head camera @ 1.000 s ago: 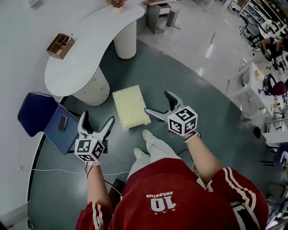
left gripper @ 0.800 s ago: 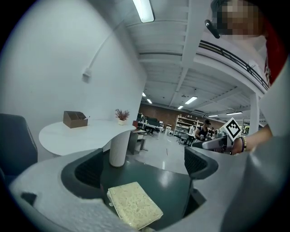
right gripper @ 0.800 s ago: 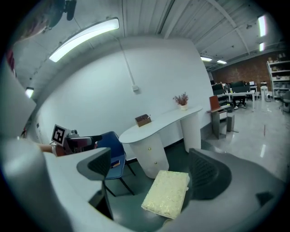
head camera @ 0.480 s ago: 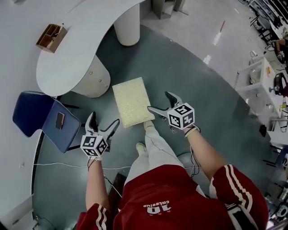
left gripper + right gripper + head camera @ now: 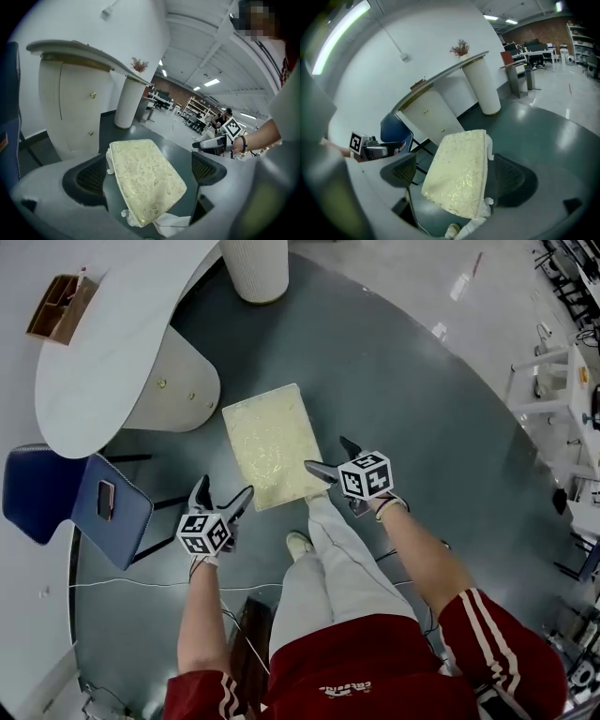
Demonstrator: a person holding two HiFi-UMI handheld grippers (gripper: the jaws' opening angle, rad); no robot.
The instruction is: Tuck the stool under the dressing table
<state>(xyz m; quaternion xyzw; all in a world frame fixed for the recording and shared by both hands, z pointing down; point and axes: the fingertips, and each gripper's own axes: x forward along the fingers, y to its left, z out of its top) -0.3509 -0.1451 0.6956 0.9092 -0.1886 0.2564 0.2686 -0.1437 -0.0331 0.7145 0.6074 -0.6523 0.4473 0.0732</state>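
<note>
Likely a lab hall: workbenches point(image 5: 561, 395), shelving racks point(image 5: 196, 108)

Both yr arms reach fwd & down, elbows a bit bent. Yr left gripper point(image 5: 223, 493) sits low on yr left side, jaws spread wide, tips aimed fwd & slightly right. Its marker cube point(image 5: 203, 533) sits at the wrist end. Yr right gripper point(image 5: 328, 456) is held further fwd, jaws wide apart too, tips pointing left across yr body. Wristband point(image 5: 389, 505) on yr right wrist. Left forearm point(image 5: 202, 615) runs approx straight ahead; right forearm point(image 5: 417, 559) angles in from the right. Yr right leg point(image 5: 333, 549) is fwd btwn the two grippers.
</note>
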